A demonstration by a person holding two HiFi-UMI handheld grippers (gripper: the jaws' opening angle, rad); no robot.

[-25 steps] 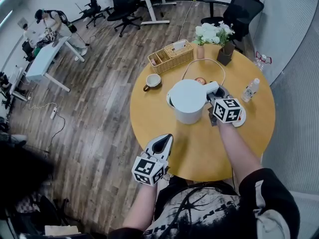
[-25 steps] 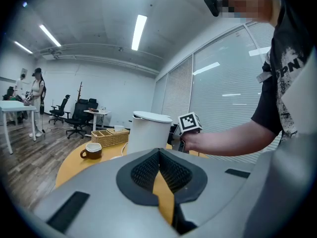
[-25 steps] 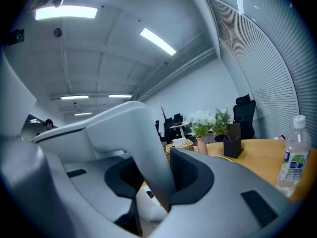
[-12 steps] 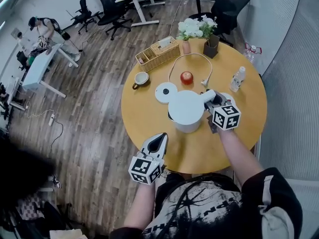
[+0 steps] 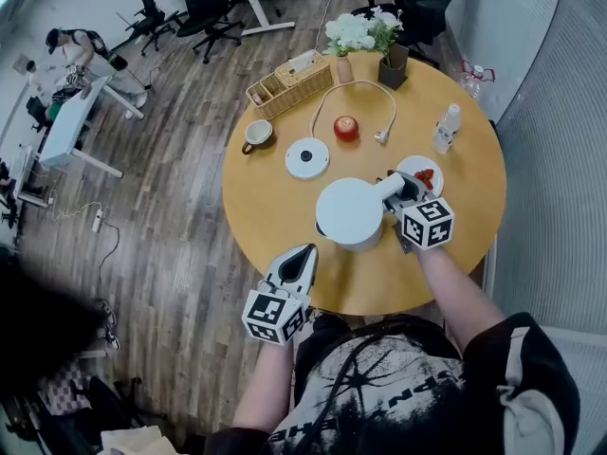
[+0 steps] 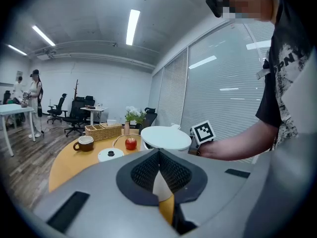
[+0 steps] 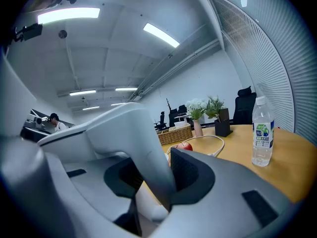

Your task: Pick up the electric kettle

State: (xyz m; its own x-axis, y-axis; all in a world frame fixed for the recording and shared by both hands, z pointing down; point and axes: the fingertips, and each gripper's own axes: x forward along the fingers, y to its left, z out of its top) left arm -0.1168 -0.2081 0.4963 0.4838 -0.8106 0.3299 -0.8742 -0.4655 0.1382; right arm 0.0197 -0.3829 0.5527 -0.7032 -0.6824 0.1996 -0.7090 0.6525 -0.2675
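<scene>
The white electric kettle (image 5: 349, 211) is at the middle of the round wooden table (image 5: 275, 226), a little nearer me than its round white base (image 5: 307, 157). My right gripper (image 5: 406, 192) is shut on the kettle's handle (image 5: 394, 188). In the right gripper view the handle (image 7: 143, 152) runs down between both pads of the right gripper (image 7: 156, 167). Its jaws have just eased slightly wider, with the handle still between them. My left gripper (image 5: 305, 252) is shut and holds nothing. It hovers at the table's near edge, left of the kettle (image 6: 166, 137).
Beyond the base lie a red apple (image 5: 346, 127) inside a looped white cord, a cup (image 5: 256, 134), a wicker basket (image 5: 289, 79) and flowers (image 5: 356, 31). A water bottle (image 5: 446, 129) and a small plate (image 5: 420, 173) stand to the right of the kettle. Office chairs and desks stand farther off.
The kettle has come off its base and moved toward me in the right gripper, leaving the base bare. The left gripper stays shut by the table's near edge.
</scene>
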